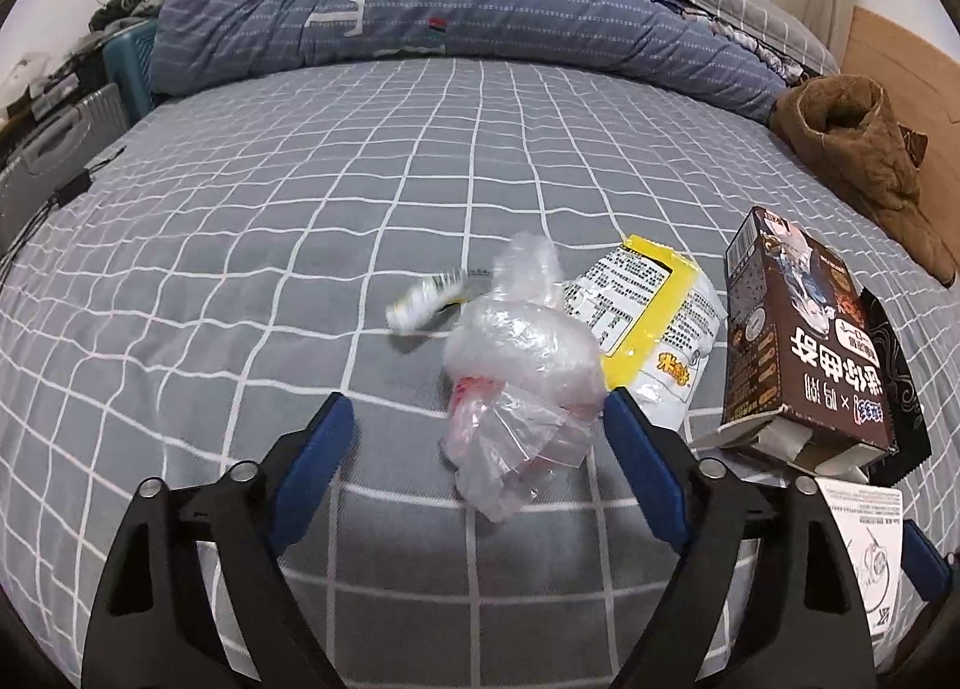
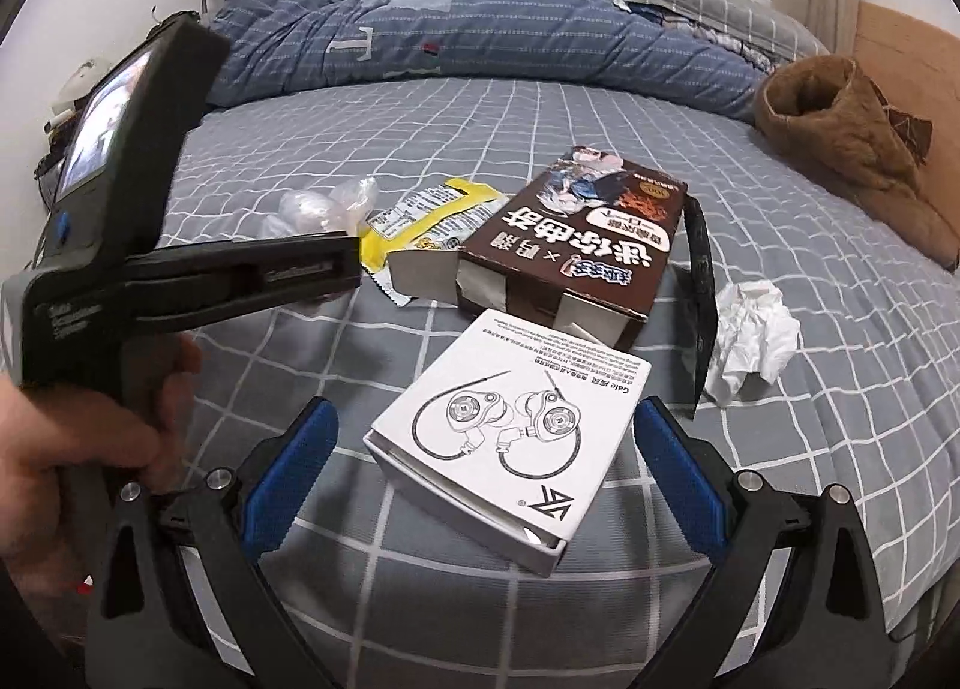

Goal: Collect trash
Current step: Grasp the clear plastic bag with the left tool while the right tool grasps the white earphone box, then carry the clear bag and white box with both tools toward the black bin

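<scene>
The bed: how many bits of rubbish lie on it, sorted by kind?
Boxes: 2, the brown snack box and white earphone box
Wrappers: 3, yellow, black, small white
Clear plastic bag: 1
Crumpled tissue: 1
Total: 7

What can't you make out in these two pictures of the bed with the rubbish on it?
- Small white wrapper, left wrist view: blurred, its print unreadable.
- White earphone box, left wrist view: mostly hidden behind the left gripper's finger.
- Clear plastic bag, right wrist view: partly hidden behind the left gripper.
- Brown snack box: whether anything is inside cannot be seen.
- Black wrapper: mostly hidden beside the brown box.
</scene>
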Action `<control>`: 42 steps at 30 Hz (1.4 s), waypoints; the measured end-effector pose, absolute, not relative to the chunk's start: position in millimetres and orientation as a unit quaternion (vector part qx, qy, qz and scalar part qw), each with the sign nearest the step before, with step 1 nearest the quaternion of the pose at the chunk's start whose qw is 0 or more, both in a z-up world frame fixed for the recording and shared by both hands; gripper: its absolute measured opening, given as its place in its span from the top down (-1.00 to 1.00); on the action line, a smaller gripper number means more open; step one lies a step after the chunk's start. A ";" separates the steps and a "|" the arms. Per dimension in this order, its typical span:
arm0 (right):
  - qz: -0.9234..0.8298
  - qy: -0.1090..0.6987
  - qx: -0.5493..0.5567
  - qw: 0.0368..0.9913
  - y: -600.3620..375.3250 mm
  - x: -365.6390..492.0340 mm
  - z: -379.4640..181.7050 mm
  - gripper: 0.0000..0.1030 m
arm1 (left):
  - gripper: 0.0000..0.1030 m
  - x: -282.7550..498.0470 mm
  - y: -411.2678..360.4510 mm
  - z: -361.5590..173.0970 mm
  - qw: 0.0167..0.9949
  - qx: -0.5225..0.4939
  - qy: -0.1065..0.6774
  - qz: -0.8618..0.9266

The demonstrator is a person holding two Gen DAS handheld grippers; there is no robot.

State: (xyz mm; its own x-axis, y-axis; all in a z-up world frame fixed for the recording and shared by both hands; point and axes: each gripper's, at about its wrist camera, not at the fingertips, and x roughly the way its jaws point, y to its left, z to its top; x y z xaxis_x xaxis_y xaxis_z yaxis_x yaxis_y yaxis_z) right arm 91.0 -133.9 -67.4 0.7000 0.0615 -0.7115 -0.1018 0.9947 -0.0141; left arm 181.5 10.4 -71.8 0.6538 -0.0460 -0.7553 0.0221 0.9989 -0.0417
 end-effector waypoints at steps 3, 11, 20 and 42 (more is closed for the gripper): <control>0.033 0.394 -0.020 0.918 -138.4 95.1 -72.8 -0.73 | -0.37 186.5 8.2 -73.0 0.910 -0.013 0.415 -0.022; 0.035 0.395 -0.015 0.918 -142.6 96.0 -75.4 -0.59 | 0.03 191.5 6.4 -77.7 0.908 -0.009 0.418 -0.025; 0.039 0.392 -0.014 0.919 -146.3 91.4 -71.4 -0.53 | 0.03 179.3 2.9 -74.6 0.910 0.009 0.414 -0.028; 0.041 0.377 -0.017 0.925 -144.7 66.7 -60.1 -0.52 | 0.03 109.9 4.2 -55.4 0.914 0.010 0.403 -0.039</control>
